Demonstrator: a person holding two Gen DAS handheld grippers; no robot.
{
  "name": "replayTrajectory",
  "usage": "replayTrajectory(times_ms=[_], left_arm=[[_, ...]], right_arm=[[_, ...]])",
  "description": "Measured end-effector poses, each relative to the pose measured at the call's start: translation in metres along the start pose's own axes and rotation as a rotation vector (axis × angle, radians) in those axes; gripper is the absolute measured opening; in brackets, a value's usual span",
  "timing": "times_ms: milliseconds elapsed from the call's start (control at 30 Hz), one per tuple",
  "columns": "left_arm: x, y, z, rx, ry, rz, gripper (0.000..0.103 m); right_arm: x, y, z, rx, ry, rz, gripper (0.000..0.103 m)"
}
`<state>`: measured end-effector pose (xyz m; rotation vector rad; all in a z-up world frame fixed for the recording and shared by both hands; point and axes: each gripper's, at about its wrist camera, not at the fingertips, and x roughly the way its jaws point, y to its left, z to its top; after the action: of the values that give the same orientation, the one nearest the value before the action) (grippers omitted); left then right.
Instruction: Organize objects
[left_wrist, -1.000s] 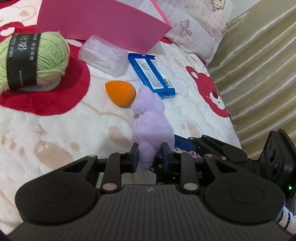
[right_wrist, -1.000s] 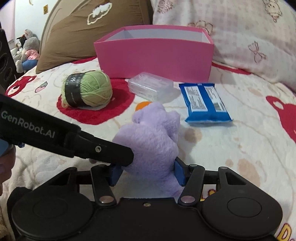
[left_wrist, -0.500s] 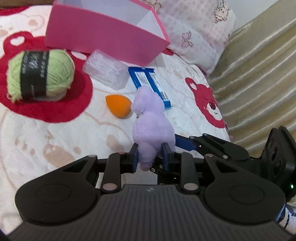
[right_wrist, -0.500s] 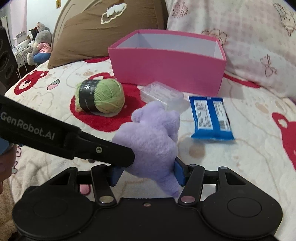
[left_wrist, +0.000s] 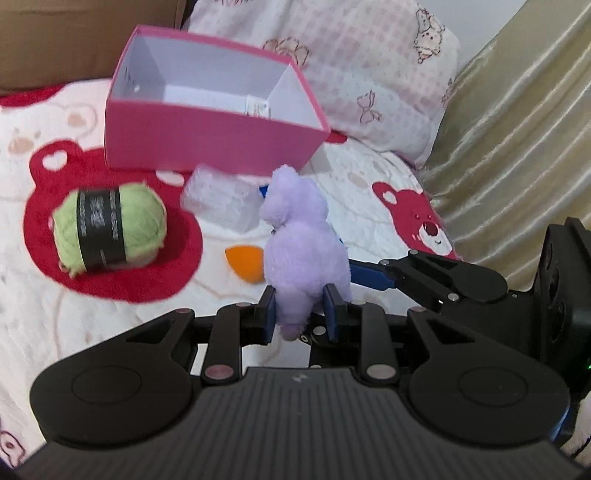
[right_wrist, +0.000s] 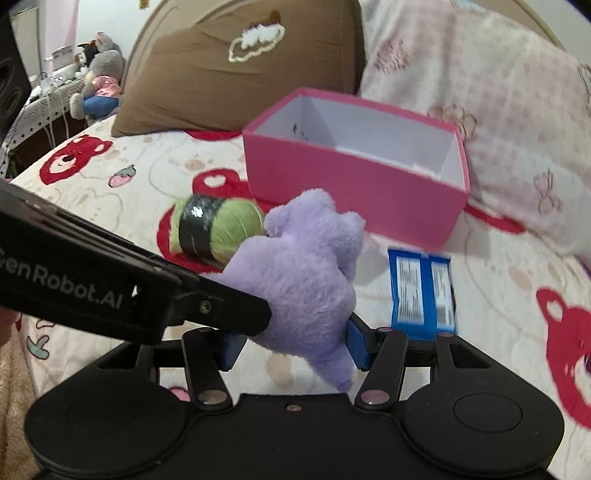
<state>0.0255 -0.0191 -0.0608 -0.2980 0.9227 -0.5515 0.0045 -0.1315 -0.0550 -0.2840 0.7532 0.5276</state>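
Purple plush toy (left_wrist: 304, 236) at frame centre, lifted off the bed (left_wrist: 110, 332) — soft, light, squashes readily. Left tool (left_wrist: 300, 314) pinched nearly closed on its narrow lower end; right tool (right_wrist: 291, 345) clamps the fatter body, half-spread. Pink box (left_wrist: 207, 144) waits at upper left.

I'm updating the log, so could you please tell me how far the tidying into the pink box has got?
Done: nothing visible; the pink box looks nearly empty. In hand: both grippers, left and right, hold the purple plush toy. Left: green yarn ball, clear plastic case, orange sponge, blue packet.
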Motion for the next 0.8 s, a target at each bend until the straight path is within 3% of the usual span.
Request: replayTrajectory(times_ms=[333, 533, 800], left_arm=[[-0.016, 0.001, 0.035, -0.04, -0.003, 0.009, 0.025], [-0.026, 0.0, 0.059, -0.062, 0.012, 0.057, 0.025], [-0.043, -0.006, 0.091, -0.032, -0.006, 0.082, 0.025]], right_arm=[[-0.008, -0.006, 0.033, -0.06, -0.048, 0.03, 0.061], [-0.006, -0.01, 0.055, -0.083, -0.082, 0.07, 0.061], [-0.013, -0.013, 0.088, -0.073, -0.108, 0.096, 0.061]])
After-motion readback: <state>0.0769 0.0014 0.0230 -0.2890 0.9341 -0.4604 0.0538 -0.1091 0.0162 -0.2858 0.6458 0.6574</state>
